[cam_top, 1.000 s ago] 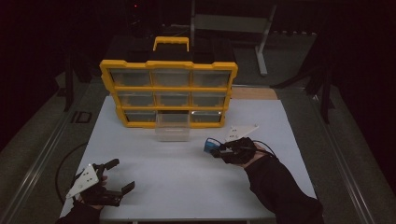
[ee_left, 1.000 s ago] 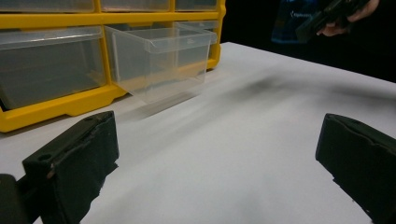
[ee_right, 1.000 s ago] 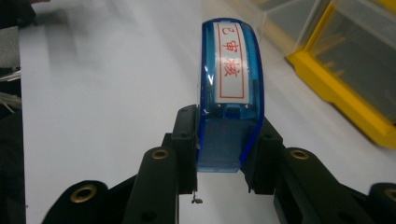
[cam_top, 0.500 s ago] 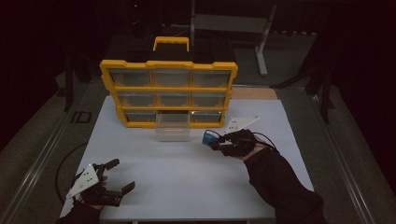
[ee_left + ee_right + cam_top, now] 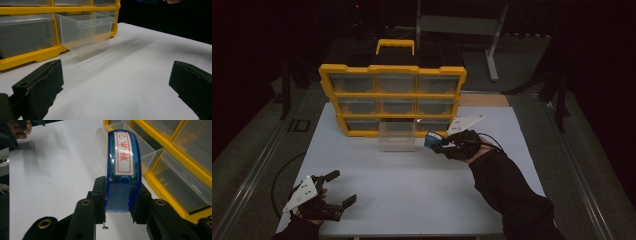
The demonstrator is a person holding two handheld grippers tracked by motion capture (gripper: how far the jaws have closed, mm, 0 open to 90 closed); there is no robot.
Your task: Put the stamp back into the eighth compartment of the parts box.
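My right tongs [image 5: 121,202] clamped the blue stamp [image 5: 123,170], label upward, just short of the pulled-out clear drawer [image 5: 397,136] ahead, ready for dropping in; my left tongs [image 5: 333,189] rested wide open, empty, on the tabletop [image 5: 412,185].

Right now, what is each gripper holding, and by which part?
Right gripper clamps the blue stamp by its lower end, across its sides. Left gripper is open, holding nothing.

A dim workshop or lab: a yellow plastic parts organiser with clear drawers [image 5: 393,100] stands at the far edge of a white desk [image 5: 422,185], metal stands behind
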